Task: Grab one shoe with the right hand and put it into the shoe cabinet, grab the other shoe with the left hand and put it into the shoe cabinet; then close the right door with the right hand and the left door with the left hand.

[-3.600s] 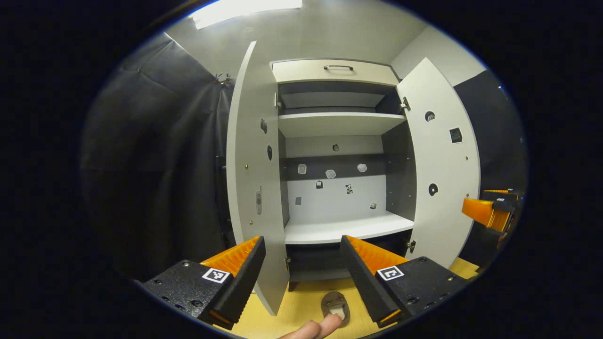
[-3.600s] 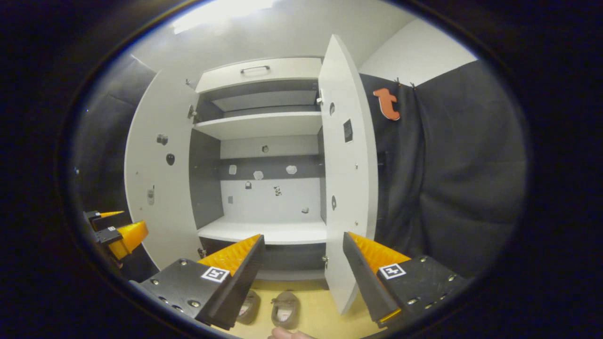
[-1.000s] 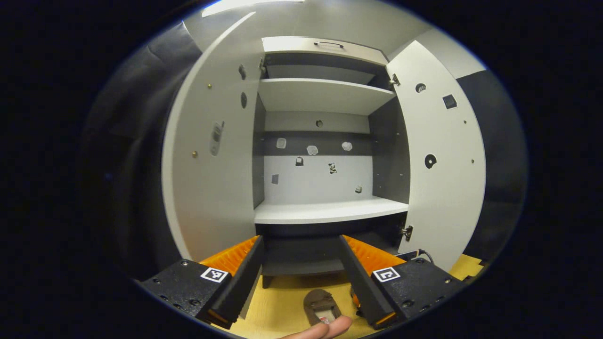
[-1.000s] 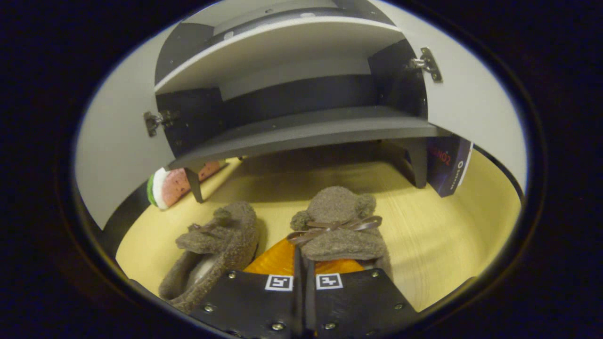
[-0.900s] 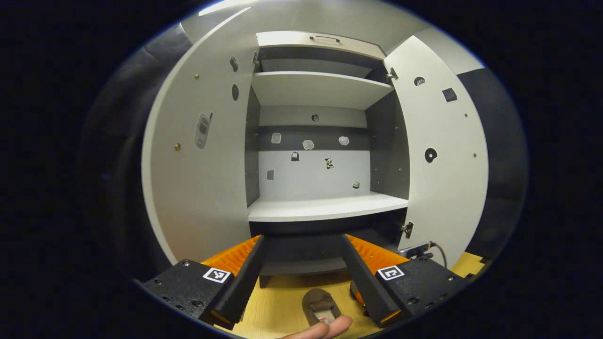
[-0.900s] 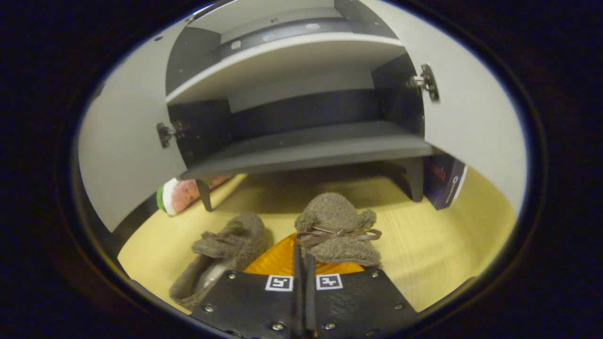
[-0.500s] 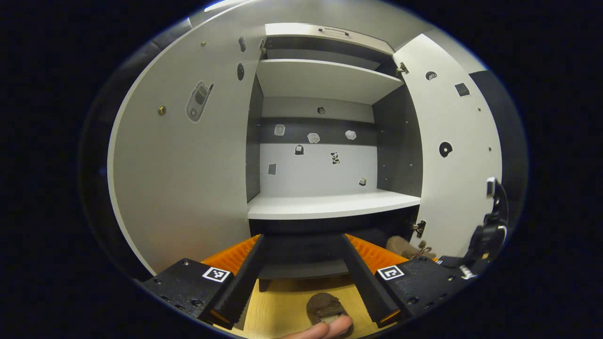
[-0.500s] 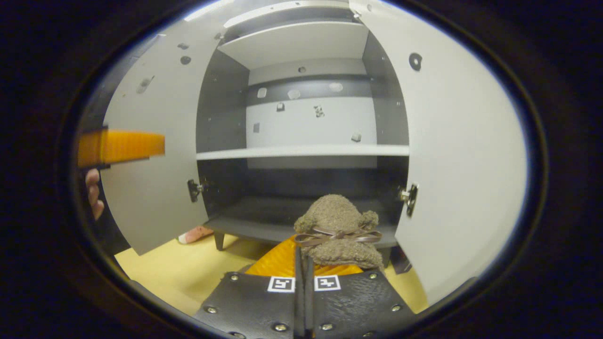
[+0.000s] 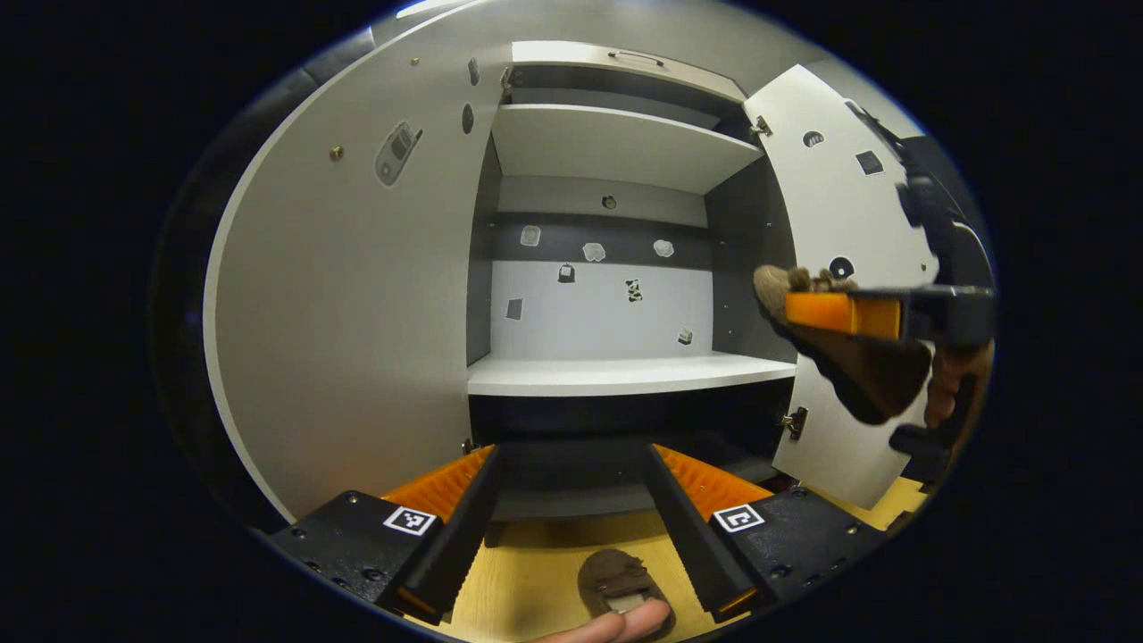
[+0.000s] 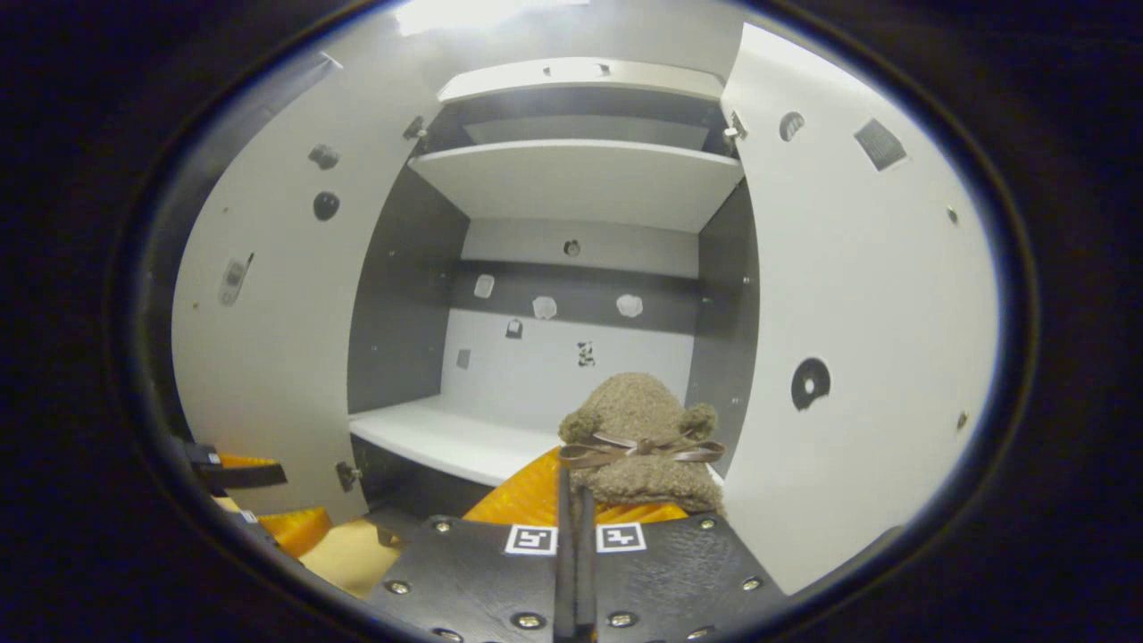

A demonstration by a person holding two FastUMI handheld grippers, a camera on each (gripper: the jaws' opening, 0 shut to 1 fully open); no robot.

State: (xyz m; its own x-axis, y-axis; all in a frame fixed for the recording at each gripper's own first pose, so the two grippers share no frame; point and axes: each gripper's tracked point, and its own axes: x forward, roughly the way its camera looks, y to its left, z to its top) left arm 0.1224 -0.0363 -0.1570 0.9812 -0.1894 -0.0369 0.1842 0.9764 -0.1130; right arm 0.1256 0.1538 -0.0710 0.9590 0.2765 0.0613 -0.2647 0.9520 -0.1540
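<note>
A fuzzy brown shoe (image 10: pixel 640 436) with a ribbon bow is pinched in my right gripper (image 10: pixel 571 487), held in the air in front of the open shoe cabinet at about the height of its white shelf (image 10: pixel 446 438). In the left gripper view that same shoe (image 9: pixel 848 362) hangs at the right with the right gripper (image 9: pixel 830 314) shut on it, near the right door (image 9: pixel 835 196). The other brown shoe (image 9: pixel 614 576) lies on the yellow floor. My left gripper (image 9: pixel 572 457) is open above it, with nothing between its fingers.
Both cabinet doors stand wide open, and the left door (image 9: pixel 339 313) is close on the left. A dark lower shelf (image 9: pixel 571 487) lies under the white shelf (image 9: pixel 625 375). A fingertip (image 9: pixel 616 625) shows at the bottom edge. The left gripper (image 10: pixel 259 505) sits low at the left.
My right gripper has shut on one shoe and lifted it from the floor up to the level of the white shelf. The left gripper has stayed open, drifting slightly toward the cabinet.
</note>
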